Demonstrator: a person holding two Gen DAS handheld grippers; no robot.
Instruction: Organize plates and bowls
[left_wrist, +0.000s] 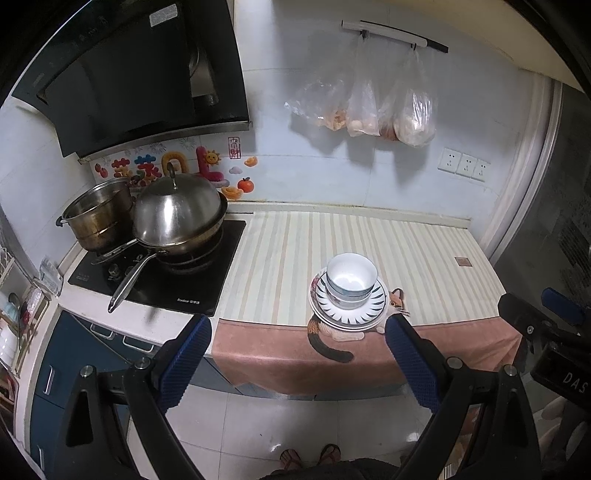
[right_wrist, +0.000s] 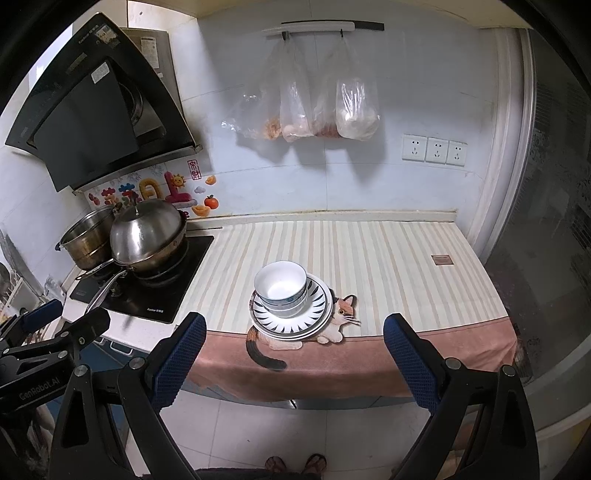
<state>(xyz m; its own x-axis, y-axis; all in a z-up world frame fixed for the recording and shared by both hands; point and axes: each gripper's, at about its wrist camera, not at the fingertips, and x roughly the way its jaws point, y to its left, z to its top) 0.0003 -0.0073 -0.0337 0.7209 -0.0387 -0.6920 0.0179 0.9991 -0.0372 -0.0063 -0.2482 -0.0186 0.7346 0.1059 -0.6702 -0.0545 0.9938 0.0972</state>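
Note:
A stack of white bowls (left_wrist: 351, 278) with blue bands sits on a stack of plates (left_wrist: 349, 314), the top plate with dark rim stripes. The stack stands near the front edge of the striped counter cloth (left_wrist: 288, 251). It also shows in the right wrist view: bowls (right_wrist: 281, 287), plates (right_wrist: 291, 321). My left gripper (left_wrist: 298, 332) is open and empty, held back over the floor in front of the counter. My right gripper (right_wrist: 294, 332) is open and empty, also short of the counter edge.
A lidded steel wok (left_wrist: 179, 218) and a steel pot (left_wrist: 98, 214) stand on the black cooktop (left_wrist: 162, 280) at left, pan handle pointing toward me. Plastic bags (left_wrist: 369, 107) hang on the wall. A range hood (left_wrist: 140, 74) hangs upper left. A dark door (right_wrist: 546, 221) stands at right.

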